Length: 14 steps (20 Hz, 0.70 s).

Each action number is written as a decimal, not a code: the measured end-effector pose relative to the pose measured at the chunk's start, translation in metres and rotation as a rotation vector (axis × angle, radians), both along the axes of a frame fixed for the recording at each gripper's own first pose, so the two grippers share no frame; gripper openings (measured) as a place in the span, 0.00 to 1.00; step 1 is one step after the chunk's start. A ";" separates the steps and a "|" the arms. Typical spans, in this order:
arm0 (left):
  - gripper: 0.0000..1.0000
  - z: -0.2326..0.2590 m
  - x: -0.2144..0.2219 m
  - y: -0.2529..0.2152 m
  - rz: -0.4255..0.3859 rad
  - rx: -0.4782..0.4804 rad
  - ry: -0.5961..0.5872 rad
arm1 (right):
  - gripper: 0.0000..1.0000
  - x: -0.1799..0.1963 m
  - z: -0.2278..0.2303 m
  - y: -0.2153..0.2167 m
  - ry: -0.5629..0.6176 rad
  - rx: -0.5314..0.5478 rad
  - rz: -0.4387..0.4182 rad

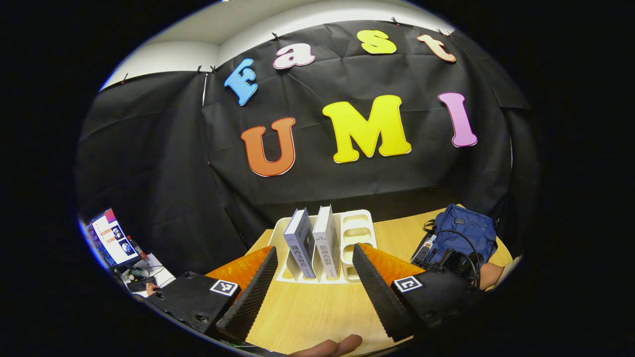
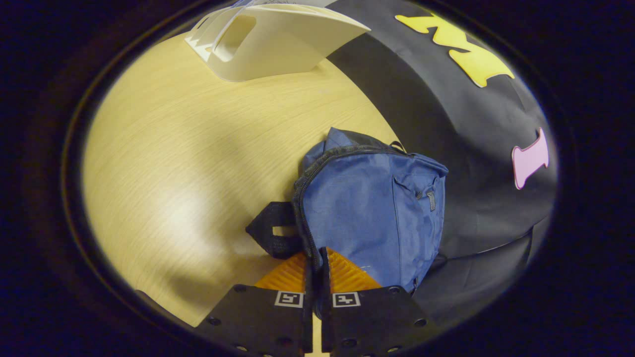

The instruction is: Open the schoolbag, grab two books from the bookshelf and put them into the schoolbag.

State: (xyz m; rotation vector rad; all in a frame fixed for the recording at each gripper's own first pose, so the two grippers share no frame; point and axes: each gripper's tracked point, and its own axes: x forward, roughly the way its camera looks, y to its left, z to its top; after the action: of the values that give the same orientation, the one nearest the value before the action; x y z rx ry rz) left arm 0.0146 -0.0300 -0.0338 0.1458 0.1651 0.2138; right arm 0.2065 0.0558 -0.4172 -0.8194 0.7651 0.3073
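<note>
While the blue schoolbag (image 2: 369, 208) sits at the far right corner of the wooden table (image 2: 173, 163), hard against the booth's black cloth wall (image 2: 476, 148), its zipper edge runs down into the right gripper (image 2: 316, 263), whose two fingers are pressed nearly together at that edge; whether they pinch the zipper pull or just the fabric is too small to tell. A black strap buckle (image 2: 275, 230) lies on the table just left of the bag. What is inside the bag cannot be seen.

Seen from the left gripper view, the white bookshelf (image 1: 354, 230) stands at the table's back edge with two books (image 1: 313, 242) upright side by side in its slots, leaning slightly; its right-hand slots hold nothing. Bare tabletop lies between shelf and bag (image 1: 464, 230). The left gripper (image 1: 313, 270) hovers over the table in front of the shelf, its fingers spread wide and holding nothing, aimed at the books. A hand (image 1: 332, 347) shows at the lower edge.
</note>
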 end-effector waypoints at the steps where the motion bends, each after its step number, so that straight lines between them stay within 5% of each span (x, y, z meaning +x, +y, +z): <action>1: 0.98 -0.001 0.001 0.001 -0.004 -0.013 0.002 | 0.07 0.000 0.000 -0.002 -0.003 -0.008 0.005; 9: 0.98 -0.008 0.016 0.012 -0.059 -0.051 -0.010 | 0.01 0.000 0.004 -0.001 0.039 -0.013 0.034; 14: 0.98 -0.011 0.044 0.024 -0.115 -0.090 -0.005 | 0.01 0.003 0.040 -0.001 0.117 0.117 -0.010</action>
State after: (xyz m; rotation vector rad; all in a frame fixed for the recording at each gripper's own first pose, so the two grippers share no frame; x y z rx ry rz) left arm 0.0584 -0.0056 -0.0452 0.0648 0.1612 0.0923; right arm 0.2098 0.0550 -0.3769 -0.6913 0.8521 0.3906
